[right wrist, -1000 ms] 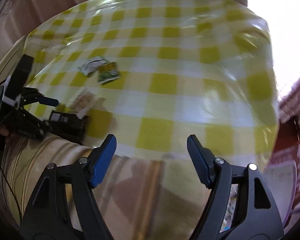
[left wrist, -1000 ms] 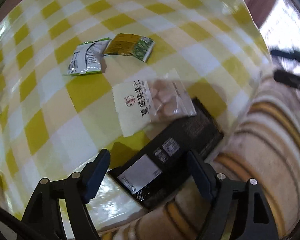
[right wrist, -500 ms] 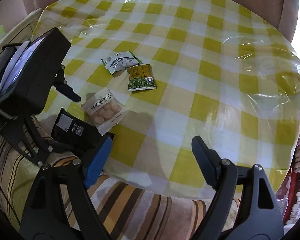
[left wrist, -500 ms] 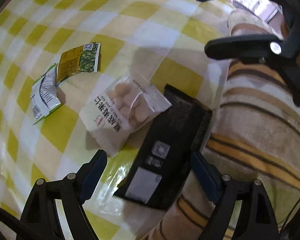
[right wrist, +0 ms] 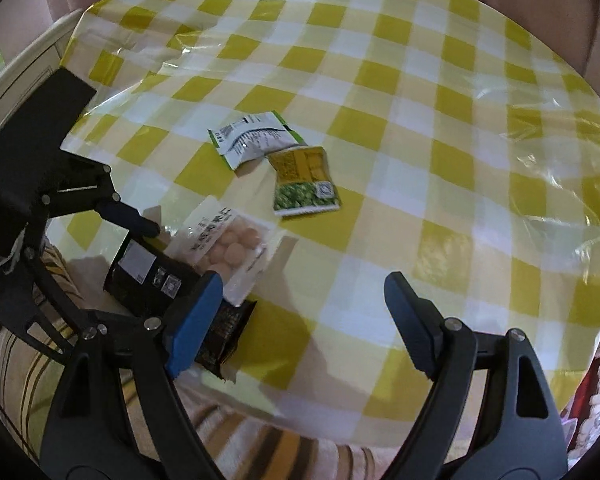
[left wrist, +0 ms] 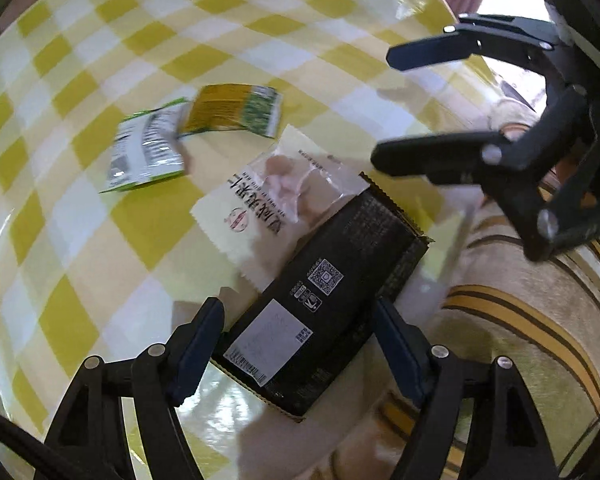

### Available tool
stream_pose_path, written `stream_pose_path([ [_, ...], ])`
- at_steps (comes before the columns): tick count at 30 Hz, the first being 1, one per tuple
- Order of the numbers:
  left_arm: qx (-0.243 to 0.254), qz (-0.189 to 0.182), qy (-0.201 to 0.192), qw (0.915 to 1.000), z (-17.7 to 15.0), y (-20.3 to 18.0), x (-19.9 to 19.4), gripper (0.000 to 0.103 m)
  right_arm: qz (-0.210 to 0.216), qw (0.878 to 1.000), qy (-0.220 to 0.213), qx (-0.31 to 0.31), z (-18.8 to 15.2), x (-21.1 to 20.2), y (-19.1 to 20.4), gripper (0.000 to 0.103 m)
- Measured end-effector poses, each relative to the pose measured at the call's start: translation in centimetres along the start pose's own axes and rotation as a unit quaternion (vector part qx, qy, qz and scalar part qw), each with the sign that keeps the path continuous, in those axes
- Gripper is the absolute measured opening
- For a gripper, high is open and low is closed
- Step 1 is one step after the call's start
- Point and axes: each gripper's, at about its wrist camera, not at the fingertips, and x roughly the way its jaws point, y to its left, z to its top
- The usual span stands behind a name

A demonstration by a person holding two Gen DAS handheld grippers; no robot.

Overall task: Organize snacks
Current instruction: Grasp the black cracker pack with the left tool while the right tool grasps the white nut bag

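I am at the reaching step, with nothing picked up yet and all four snacks lying loose on the yellow-checked table (right wrist: 440, 128). My left tongs (left wrist: 300, 344) hang steeply over the black packet (left wrist: 328, 300), which lies at the table's near edge with one end toward 1 o'clock in the left wrist view; the jaws are closing, the packet's lower end lies between them, but I judge the pads are not pressing on it. My right tongs (right wrist: 300, 320) stand wide and hold nothing, over bare cloth, with the black packet's other end just past the left finger at about 9 o'clock in the right wrist view. The clear bag of round sweets (right wrist: 228, 248) lies partly on top of the black packet, toward 11 o'clock from my right tongs. Farther out, near 12 o'clock, the yellow-and-green pea pouch (right wrist: 304, 184) and the white-and-green pouch (right wrist: 256, 140) lie just beside each other, corners touching or nearly so. Next I should bring the left pads down to the packet's long sides and close squarely; since the sweets bag overlaps it, I think the right tongs should lift or slide that bag off first, or it may be dragged along.
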Motion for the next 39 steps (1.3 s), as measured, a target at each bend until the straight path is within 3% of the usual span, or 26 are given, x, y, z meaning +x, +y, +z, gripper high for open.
stream_pose_path([
  [10,-0.060,0.038,-0.015,0.9973,-3.4,3.3,-2.1,0.080,0.026,0.997,0.006,-0.078,3.3,3.6,3.4,0.085],
  [19,-0.134,0.054,-0.016,0.9894,-7.7,5.0,-3.8,0.088,0.037,0.997,0.022,-0.070,5.6,6.9,4.2,0.083],
  [26,-0.071,0.096,-0.011,0.9928,-7.1,2.2,-3.8,0.092,0.065,0.996,0.014,-0.059,6.1,6.4,4.9,0.083],
  [31,-0.047,0.083,0.006,0.9955,-6.4,1.1,-2.7,0.092,0.070,0.996,0.029,-0.040,6.7,7.5,5.2,0.083],
  [35,-0.051,0.065,0.001,0.9966,-6.8,0.6,-3.1,0.080,0.078,0.996,0.040,-0.019,7.3,8.5,5.4,0.083],
  [39,-0.067,0.069,-0.002,0.9954,-7.1,-0.4,-4.1,0.065,0.054,0.997,0.049,-0.024,7.4,9.4,6.4,0.082],
])
